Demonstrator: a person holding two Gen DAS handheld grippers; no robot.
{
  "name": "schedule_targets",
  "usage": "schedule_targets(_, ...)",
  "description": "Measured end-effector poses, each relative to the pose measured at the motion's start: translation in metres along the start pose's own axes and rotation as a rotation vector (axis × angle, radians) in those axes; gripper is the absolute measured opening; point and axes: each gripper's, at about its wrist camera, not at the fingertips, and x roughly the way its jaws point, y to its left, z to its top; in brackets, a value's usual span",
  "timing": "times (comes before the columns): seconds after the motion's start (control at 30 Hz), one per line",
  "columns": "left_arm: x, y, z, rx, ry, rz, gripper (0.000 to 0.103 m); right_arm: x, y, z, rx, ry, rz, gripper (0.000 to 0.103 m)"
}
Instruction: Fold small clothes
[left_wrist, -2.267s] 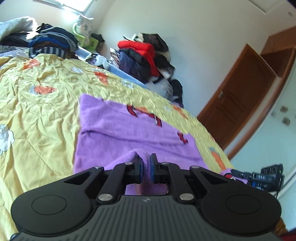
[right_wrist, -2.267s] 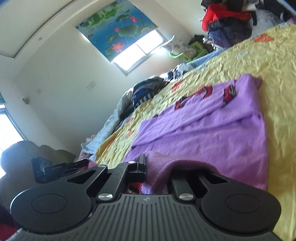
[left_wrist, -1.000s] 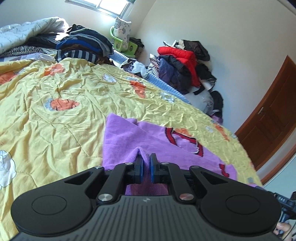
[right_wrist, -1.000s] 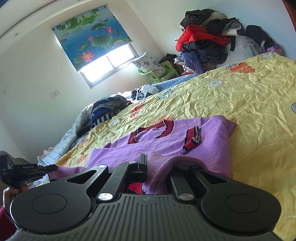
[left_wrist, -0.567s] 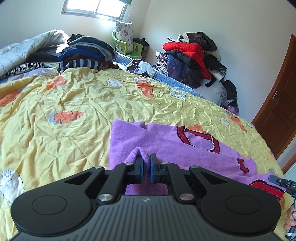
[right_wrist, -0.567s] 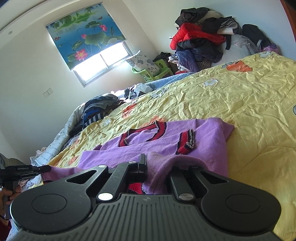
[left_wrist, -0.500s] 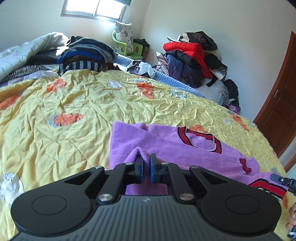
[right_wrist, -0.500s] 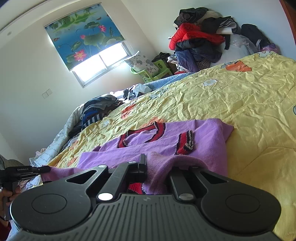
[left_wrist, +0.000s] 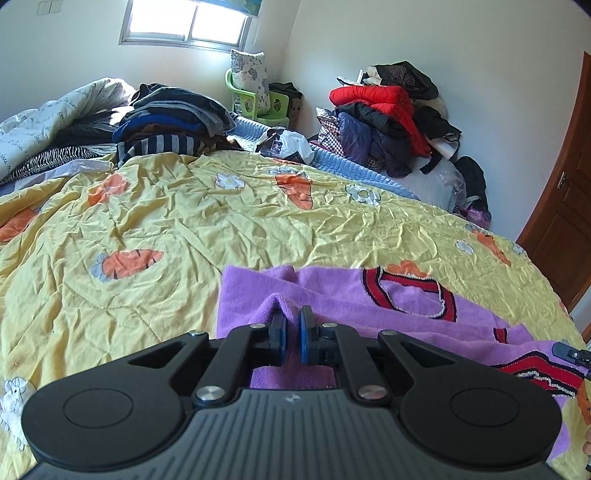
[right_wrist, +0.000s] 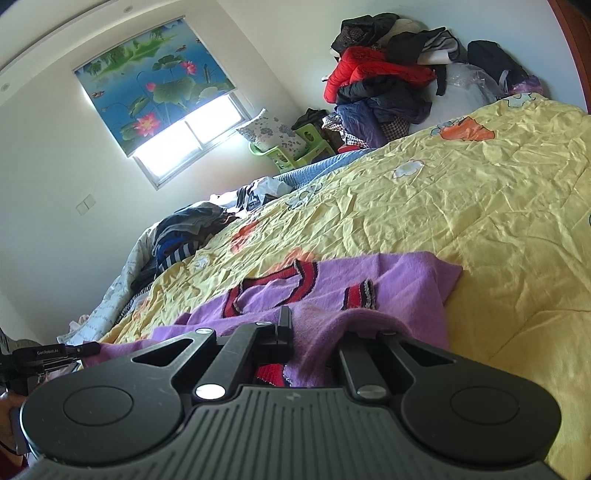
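Left gripper (left_wrist: 291, 334): my fingers are pinching a raised fold of the purple sweater (left_wrist: 399, 299).
Right gripper (right_wrist: 314, 332): my fingers are clamping its hem, cloth draping one finger.
Sweater: lying on the yellow carrot-print bedspread (left_wrist: 166, 221).

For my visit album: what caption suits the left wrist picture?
Left claw pinching a fold of the purple sweater on a yellow carrot-print bedspread.
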Motion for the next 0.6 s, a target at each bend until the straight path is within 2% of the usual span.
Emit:
schedule_targets(0.3,0.017,-0.004,0.017,0.005,-0.008,0.016,0.007,0.021,-0.005,0.017,0.023,0.002,0.003,0.010)
schedule_targets(0.6,0.045,0.001,0.025,-0.020,0.028,0.029,0.007,0.048,-0.023,0.026,0.098,0.029,0.000,0.010)
